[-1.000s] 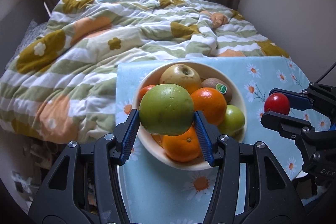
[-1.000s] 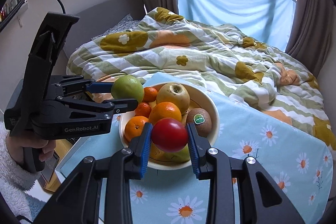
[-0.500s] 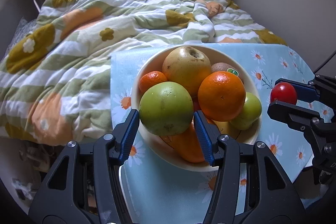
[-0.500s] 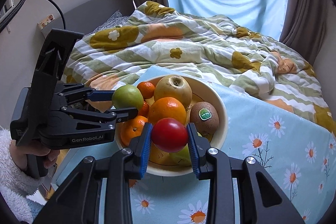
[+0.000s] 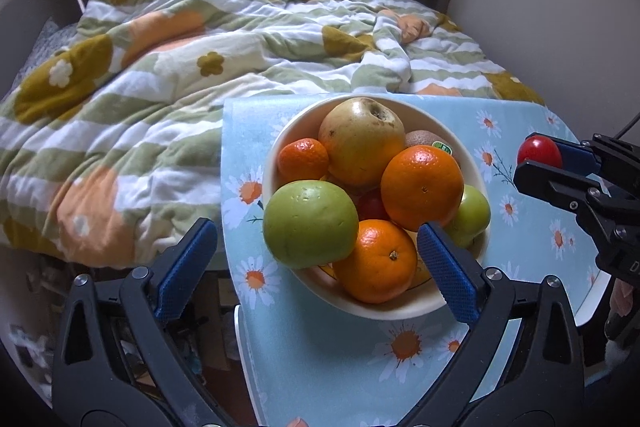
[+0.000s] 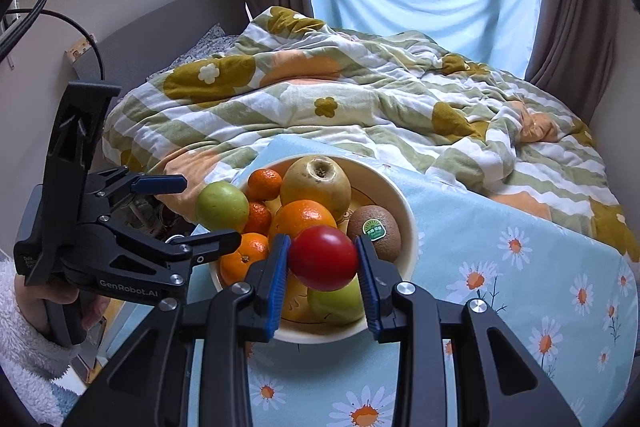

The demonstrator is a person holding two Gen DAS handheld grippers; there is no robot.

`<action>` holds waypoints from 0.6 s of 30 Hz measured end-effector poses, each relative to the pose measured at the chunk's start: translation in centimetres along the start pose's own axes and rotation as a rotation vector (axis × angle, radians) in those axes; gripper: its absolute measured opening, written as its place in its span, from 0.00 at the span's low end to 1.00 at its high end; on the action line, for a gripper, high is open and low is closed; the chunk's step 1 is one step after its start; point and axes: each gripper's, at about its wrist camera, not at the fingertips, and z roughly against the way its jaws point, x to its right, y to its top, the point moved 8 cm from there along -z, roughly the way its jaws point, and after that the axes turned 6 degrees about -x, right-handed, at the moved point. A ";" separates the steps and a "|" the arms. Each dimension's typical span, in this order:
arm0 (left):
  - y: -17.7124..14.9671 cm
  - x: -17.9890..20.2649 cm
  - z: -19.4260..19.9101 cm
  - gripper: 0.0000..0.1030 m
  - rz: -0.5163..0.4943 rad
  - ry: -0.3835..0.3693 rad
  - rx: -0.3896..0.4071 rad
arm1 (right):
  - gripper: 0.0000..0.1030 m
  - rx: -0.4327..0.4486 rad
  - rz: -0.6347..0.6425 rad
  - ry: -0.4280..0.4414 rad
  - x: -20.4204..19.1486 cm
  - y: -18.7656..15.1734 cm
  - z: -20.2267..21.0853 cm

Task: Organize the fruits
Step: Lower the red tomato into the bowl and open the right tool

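A cream bowl (image 5: 404, 307) on the daisy-print table holds a yellow pear (image 5: 360, 143), oranges (image 5: 422, 187), a kiwi (image 6: 374, 231) and small green fruit. A big green apple (image 5: 310, 223) rests on the bowl's left edge of the pile; it also shows in the right wrist view (image 6: 222, 206). My left gripper (image 5: 316, 279) is open, its blue pads well apart and just behind the apple. My right gripper (image 6: 322, 269) is shut on a red tomato (image 6: 323, 258) and holds it above the bowl's near side; the tomato also shows in the left wrist view (image 5: 539, 151).
The small table (image 5: 320, 367) has a light blue daisy cloth and ends just left of the bowl. A bed with a striped flower quilt (image 5: 160, 87) lies behind it. Walls and curtains stand at the back and right.
My left gripper has opened and let go of the green apple, which now lies on the fruit pile in the bowl. The right gripper still holds the tomato and has barely moved.
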 end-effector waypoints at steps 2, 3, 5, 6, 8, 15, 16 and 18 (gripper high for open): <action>-0.1 -0.1 0.5 1.00 0.006 0.007 0.004 | 0.30 0.002 -0.003 0.002 0.3 0.4 -0.1; -0.2 -0.2 0.6 1.00 0.008 0.015 0.002 | 0.30 0.002 -0.008 0.008 0.5 0.6 -0.2; -0.4 -0.3 0.8 1.00 0.009 0.027 -0.005 | 0.30 0.000 -0.018 0.021 0.8 1.1 -0.5; -0.6 -0.3 0.9 1.00 0.010 0.032 -0.007 | 0.30 -0.001 -0.023 0.027 1.0 1.4 -0.7; -0.9 -0.3 1.0 1.00 0.012 0.039 -0.012 | 0.30 -0.009 -0.028 0.037 1.3 1.8 -1.3; -2.2 -0.7 0.9 1.00 0.029 0.063 -0.033 | 0.30 -0.048 -0.057 0.089 2.3 3.1 -4.3; -2.3 -0.8 0.9 1.00 0.034 0.061 -0.034 | 0.30 -0.054 -0.060 0.097 2.4 3.2 -4.7; -2.5 -1.0 1.0 1.00 0.044 0.056 -0.036 | 0.30 -0.064 -0.065 0.110 2.5 3.4 -5.5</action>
